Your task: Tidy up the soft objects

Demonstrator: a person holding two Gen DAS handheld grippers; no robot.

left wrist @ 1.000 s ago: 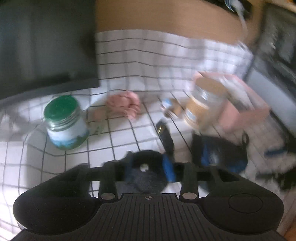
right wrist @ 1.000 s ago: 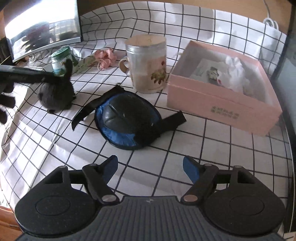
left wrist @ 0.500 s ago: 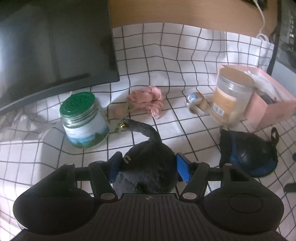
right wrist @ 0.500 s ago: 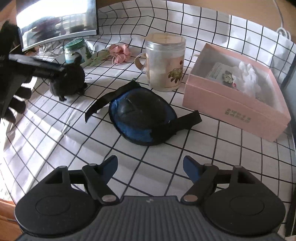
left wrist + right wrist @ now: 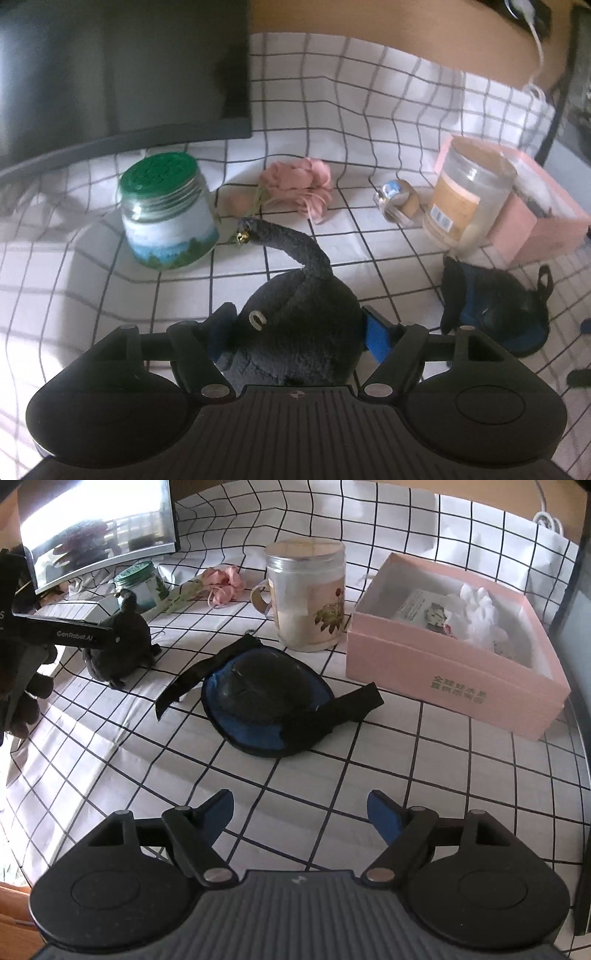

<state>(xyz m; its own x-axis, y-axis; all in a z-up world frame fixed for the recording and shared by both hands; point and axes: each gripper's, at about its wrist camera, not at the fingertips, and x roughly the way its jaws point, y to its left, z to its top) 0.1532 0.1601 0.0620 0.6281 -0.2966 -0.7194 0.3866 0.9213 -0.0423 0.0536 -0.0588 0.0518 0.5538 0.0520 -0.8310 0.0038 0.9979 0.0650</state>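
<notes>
A dark grey plush toy [image 5: 299,325] with a long tail and a small bell sits between the fingers of my left gripper [image 5: 297,330], which are wide apart around its body; it rests on the checked cloth [image 5: 122,646]. A black and blue padded piece with straps [image 5: 266,705] lies mid-table, also in the left wrist view [image 5: 495,306]. A pink fabric flower [image 5: 299,184] lies behind. My right gripper [image 5: 299,812] is open and empty, in front of the padded piece. The pink box [image 5: 454,653] holds white soft items.
A green-lidded jar [image 5: 168,210] stands left of the plush. A lidded glass mug [image 5: 308,594] stands beside the pink box. A small roll [image 5: 397,199] lies near the mug. A monitor [image 5: 122,66] stands at the back left. The table edge is at the right.
My left gripper has come down around the plush toy, which now fills the space between its fingers. My right gripper has shifted slightly and stays open.
</notes>
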